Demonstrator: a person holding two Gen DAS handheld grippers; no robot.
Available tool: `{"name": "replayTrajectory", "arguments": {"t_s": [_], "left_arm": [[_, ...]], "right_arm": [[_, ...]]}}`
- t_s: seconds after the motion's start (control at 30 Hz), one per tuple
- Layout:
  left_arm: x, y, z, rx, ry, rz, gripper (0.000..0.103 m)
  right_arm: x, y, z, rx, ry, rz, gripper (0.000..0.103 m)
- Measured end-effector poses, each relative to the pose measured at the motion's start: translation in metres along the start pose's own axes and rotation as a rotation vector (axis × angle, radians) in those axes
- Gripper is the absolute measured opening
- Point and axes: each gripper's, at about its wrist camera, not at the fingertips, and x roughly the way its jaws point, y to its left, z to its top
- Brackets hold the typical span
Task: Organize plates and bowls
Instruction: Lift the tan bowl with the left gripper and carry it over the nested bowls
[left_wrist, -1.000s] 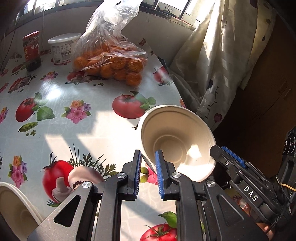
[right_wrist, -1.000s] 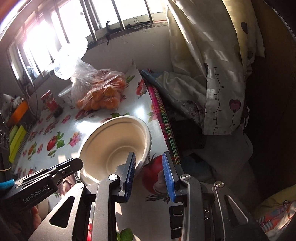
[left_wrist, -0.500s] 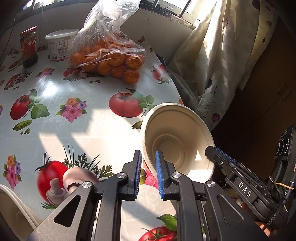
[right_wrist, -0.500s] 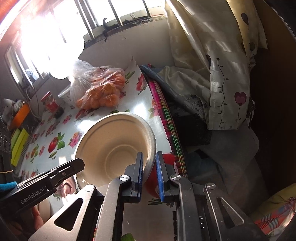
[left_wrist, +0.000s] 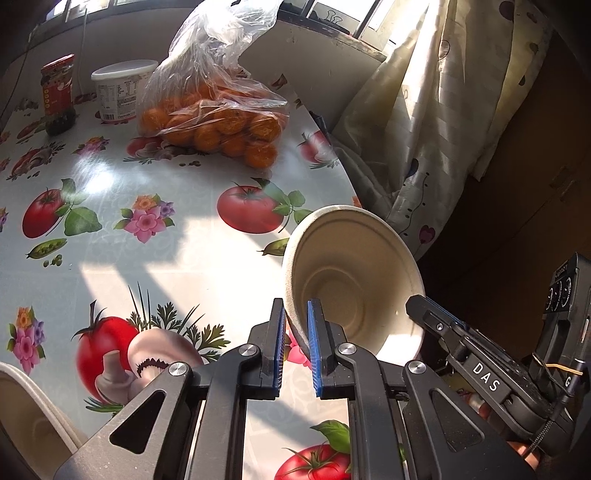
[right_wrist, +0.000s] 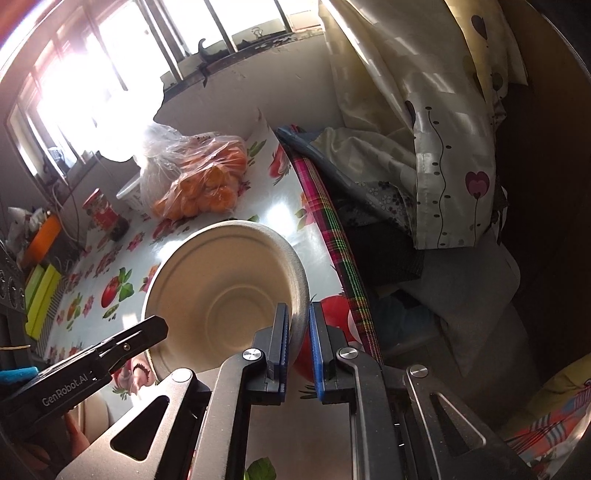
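Observation:
A cream paper bowl (left_wrist: 354, 280) is held tilted above the right edge of the fruit-print table. My left gripper (left_wrist: 295, 325) is shut on its left rim. My right gripper (right_wrist: 298, 325) is shut on its opposite rim; the bowl (right_wrist: 221, 291) fills the middle of the right wrist view. The right gripper's body also shows in the left wrist view at the lower right (left_wrist: 476, 365). Another cream bowl or plate (left_wrist: 26, 417) sits at the lower left of the table, only partly in view.
A plastic bag of oranges (left_wrist: 218, 107), a white tub (left_wrist: 118, 88) and a red-lidded jar (left_wrist: 57, 92) stand at the table's far side. A curtain (left_wrist: 436, 122) hangs to the right past the table edge. Green and orange items (right_wrist: 40, 280) lie at far left.
The right gripper closed on the bowl's rim. The bowl rose and tilted more upright between the two grippers.

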Motion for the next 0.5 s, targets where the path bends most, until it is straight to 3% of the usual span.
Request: {"name": "replayTrajectory", "arguments": {"t_s": [0.5], "left_arm": [[-0.044,0.009,-0.017,0.025,-0.045,0.017,0.012]], "right_arm": [[-0.037,0.029,-0.018,-0.012,-0.035,0.045,0.011]]}}
